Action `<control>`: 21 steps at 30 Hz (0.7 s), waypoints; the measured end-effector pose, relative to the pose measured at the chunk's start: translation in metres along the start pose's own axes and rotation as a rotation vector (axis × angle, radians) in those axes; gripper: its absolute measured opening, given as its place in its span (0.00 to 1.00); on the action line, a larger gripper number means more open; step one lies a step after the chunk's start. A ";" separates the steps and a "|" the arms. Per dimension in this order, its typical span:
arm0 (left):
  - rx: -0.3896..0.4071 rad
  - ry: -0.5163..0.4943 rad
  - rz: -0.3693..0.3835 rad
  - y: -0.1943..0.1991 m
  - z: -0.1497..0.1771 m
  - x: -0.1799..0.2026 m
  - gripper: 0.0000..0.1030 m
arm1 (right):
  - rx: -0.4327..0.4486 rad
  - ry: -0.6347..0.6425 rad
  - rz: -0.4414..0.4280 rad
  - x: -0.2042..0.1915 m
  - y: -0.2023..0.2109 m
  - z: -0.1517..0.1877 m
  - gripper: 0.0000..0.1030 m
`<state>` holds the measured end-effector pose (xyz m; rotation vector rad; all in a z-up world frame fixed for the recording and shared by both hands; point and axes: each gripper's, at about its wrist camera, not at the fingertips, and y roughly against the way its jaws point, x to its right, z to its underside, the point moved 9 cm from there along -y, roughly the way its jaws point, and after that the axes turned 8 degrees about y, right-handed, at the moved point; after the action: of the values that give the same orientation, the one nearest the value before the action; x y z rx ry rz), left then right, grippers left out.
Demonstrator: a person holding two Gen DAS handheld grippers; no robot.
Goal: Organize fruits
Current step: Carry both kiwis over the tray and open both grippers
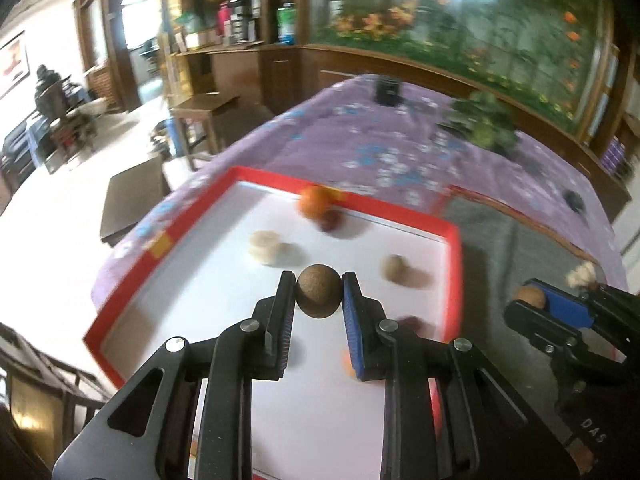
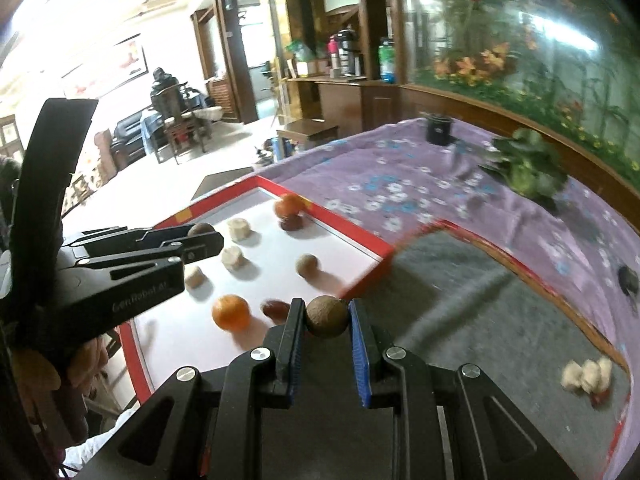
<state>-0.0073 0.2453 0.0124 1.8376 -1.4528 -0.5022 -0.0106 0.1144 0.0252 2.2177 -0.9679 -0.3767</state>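
1. Left gripper [image 1: 319,292] pinches a brown round fruit [image 1: 319,289] at its fingertips, held above the white floor of the red-rimmed tray [image 1: 454,276].
2. Right gripper [image 2: 327,316] pinches a second brown ball fruit [image 2: 327,315], held over the edge where the tray meets the grey mat [image 2: 480,320].
3. Just past the right gripper, in the tray: an orange [image 2: 231,312] and a dark red fruit [image 2: 275,309] beside it.
4. Mid tray: pale lumpy pieces [image 2: 232,257], loose and apart, and a small brown fruit [image 2: 307,265] near the right rim.
5. Far tray corner: another orange [image 2: 289,205] touching a dark red fruit [image 2: 291,222].
6. Grey mat, right side: a cluster of pale pieces [image 2: 586,374] with a red bit beside it.
7. Purple floral tablecloth [image 2: 380,176] under everything; a green leafy plant [image 2: 528,164] and a dark cup [image 2: 439,129] stand at the far end.
8. Beyond: wooden cabinet and fish tank, blurred.
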 end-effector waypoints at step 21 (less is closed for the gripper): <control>-0.082 0.096 -0.122 -0.053 -0.013 -0.077 0.22 | -0.133 0.064 -0.134 -0.039 -0.116 -0.024 0.20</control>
<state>0.0147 0.3275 -0.0280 1.8664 -1.2446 -0.5177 0.0365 0.2114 -0.0373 2.1649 -0.7411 -0.4160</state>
